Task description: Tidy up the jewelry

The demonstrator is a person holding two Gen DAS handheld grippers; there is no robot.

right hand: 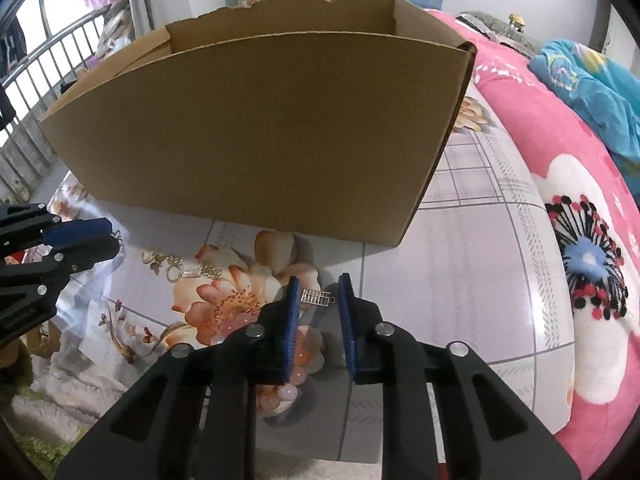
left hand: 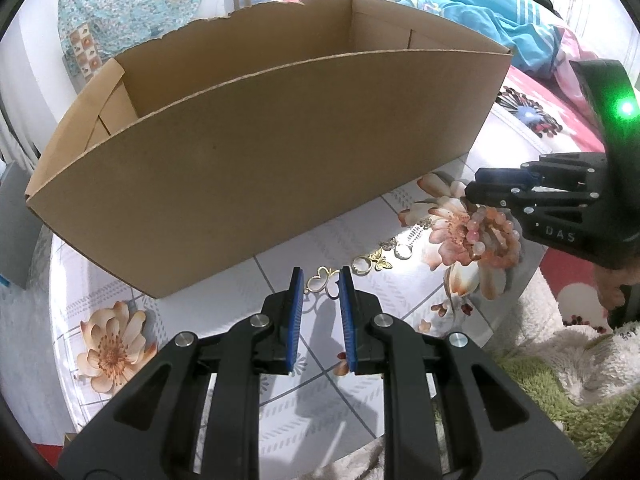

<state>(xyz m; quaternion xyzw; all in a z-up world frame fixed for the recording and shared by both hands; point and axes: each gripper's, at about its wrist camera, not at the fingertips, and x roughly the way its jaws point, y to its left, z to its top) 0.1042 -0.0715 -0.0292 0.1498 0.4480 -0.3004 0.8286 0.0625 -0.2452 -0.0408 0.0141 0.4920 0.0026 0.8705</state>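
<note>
A brown cardboard box (left hand: 256,168) stands open on the flowered tabletop; it also shows in the right wrist view (right hand: 264,132). My left gripper (left hand: 322,282) is open, its tips on either side of a gold butterfly pendant (left hand: 322,280). More gold and silver pieces (left hand: 380,256) lie just right of it. A pink bead bracelet (left hand: 494,236) lies under my right gripper (left hand: 472,188). In the right wrist view my right gripper (right hand: 318,292) is open over a silver bar piece (right hand: 318,297), with the pink beads (right hand: 280,394) under its left finger. My left gripper (right hand: 108,236) shows at the left.
The round table has a glossy flowered cover (right hand: 460,264). A pink flowered blanket (right hand: 592,248) and blue clothing (left hand: 480,12) lie to the right. A fluffy green and white rug (left hand: 560,380) lies below the table. A metal bed rail (right hand: 32,80) stands at the far left.
</note>
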